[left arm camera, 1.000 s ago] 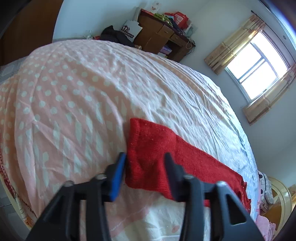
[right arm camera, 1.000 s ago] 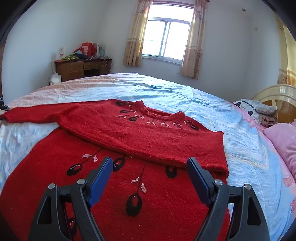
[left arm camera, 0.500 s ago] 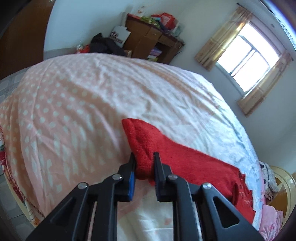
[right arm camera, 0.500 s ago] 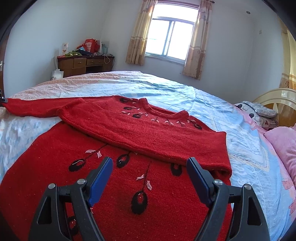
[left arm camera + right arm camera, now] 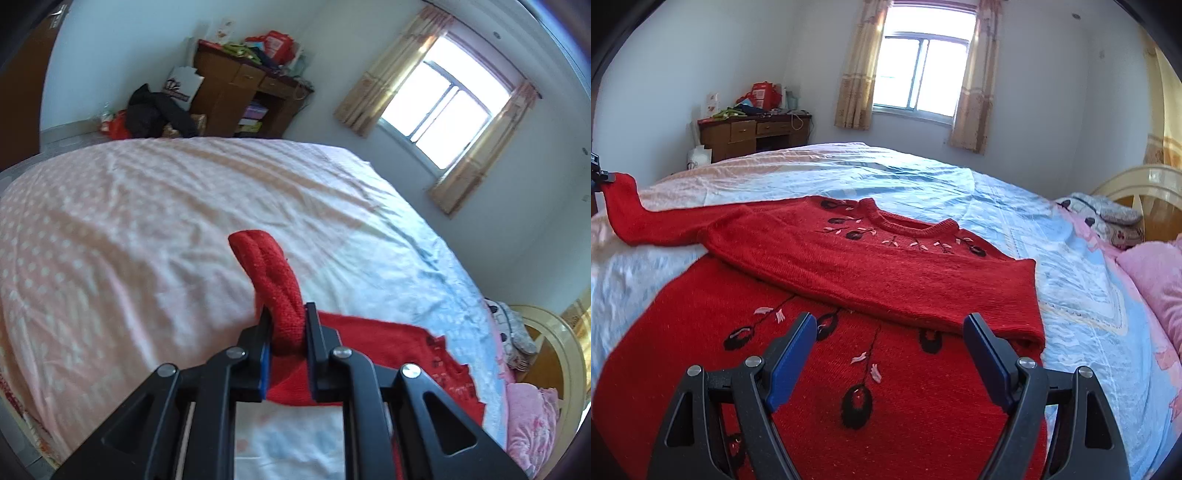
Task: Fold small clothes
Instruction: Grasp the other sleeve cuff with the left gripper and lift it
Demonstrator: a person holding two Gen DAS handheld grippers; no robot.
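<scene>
Now that the left tool has pinched and lifted the sweater sleeve off the bed, apparently ready to fold inward, the right tool hovers spread.

My left gripper is black plastic with round silver screws; my right gripper too (blue finger pads).

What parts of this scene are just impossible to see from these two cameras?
- Sweater hem: right wrist view, cut off by the bottom edge and the right gripper.
- Cuff where it is pinched: left wrist view, hidden between the left gripper fingers.
- Left gripper itself: right wrist view, nearly all cut off by the left edge.
- Desk clutter: both views, too small to identify.
</scene>
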